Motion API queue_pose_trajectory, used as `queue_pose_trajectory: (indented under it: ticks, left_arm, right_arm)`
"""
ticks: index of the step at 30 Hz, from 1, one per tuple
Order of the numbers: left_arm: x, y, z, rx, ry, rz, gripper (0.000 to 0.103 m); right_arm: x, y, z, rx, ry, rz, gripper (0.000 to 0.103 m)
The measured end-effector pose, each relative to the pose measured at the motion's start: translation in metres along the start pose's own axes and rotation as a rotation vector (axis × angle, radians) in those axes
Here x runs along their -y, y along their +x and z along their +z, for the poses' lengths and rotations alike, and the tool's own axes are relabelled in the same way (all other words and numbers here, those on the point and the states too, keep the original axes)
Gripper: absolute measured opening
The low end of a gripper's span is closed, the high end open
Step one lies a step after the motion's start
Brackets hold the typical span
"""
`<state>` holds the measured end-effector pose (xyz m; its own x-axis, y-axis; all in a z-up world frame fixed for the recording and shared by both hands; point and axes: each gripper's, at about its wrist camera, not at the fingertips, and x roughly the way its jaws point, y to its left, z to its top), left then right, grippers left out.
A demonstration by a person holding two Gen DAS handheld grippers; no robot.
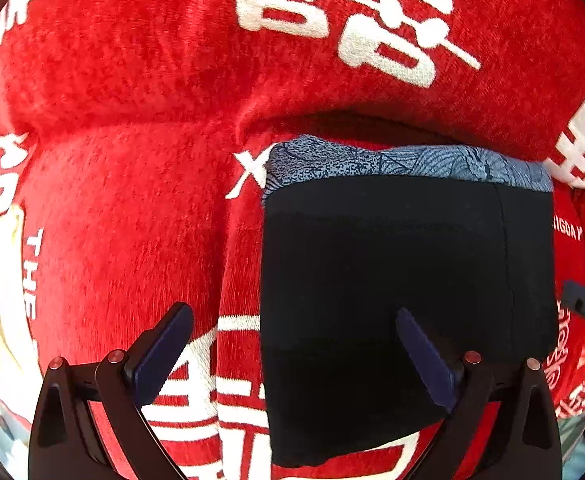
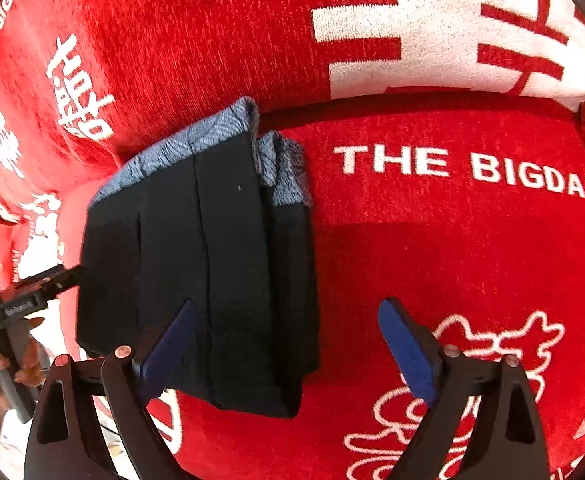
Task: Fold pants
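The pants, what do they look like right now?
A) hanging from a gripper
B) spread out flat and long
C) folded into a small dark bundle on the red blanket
C: the pants lie folded in stacked layers on the red blanket, and neither open gripper holds them.

A red plush cover [image 2: 452, 248] with white lettering spreads over the cushioned seat; the folded dark pants [image 2: 212, 272] lie flat on it, against the backrest.
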<state>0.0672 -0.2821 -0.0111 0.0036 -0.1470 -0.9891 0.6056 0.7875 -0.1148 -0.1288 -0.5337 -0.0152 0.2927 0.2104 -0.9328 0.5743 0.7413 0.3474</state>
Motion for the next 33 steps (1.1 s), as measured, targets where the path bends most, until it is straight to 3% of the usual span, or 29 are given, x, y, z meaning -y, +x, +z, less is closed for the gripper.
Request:
queue_pose_trajectory:
  ticks: [4,10,20,23,25,27,29,31,33]
  left_arm:
    - [-0.006,0.000,0.003,0.007,0.059,-0.064,0.101]
    - [-0.025,0.015,0.016,-0.020,0.020,-0.221,0.101]
    - [-0.023,0.055,0.013,-0.119,0.076,-0.342,0.101]
    - [-0.017,0.060,0.013,-0.115,0.061,-0.379,0.101]
    - [-0.010,0.061,0.012,-0.107,0.055,-0.378,0.101]
    - [-0.003,0.053,0.008,-0.065,0.063,-0.381,0.087]
    - [0.006,0.040,0.005,-0.028,0.067,-0.373,0.070]
    - [0.012,0.028,0.000,-0.007,0.078,-0.351,0.063]
    - [0.014,0.016,-0.004,0.009,0.078,-0.351,0.057]
  right_arm:
    - [0.010,0.010,0.014,-0.048,-0.022,0.090,0.094]
    - [0.021,0.033,0.023,-0.138,-0.012,0.219,0.094]
    - [0.017,0.063,0.017,-0.180,-0.090,0.373,0.095]
    - [0.015,0.069,0.024,-0.173,-0.058,0.432,0.095]
    - [0.013,0.070,0.031,-0.184,-0.020,0.420,0.094]
    - [0.014,0.065,0.032,-0.188,0.007,0.386,0.078]
    - [0.015,0.053,0.029,-0.171,0.040,0.422,0.055]
    - [0.018,0.040,0.026,-0.159,0.064,0.458,0.044]
    - [0.016,0.029,0.023,-0.146,0.044,0.459,0.042]
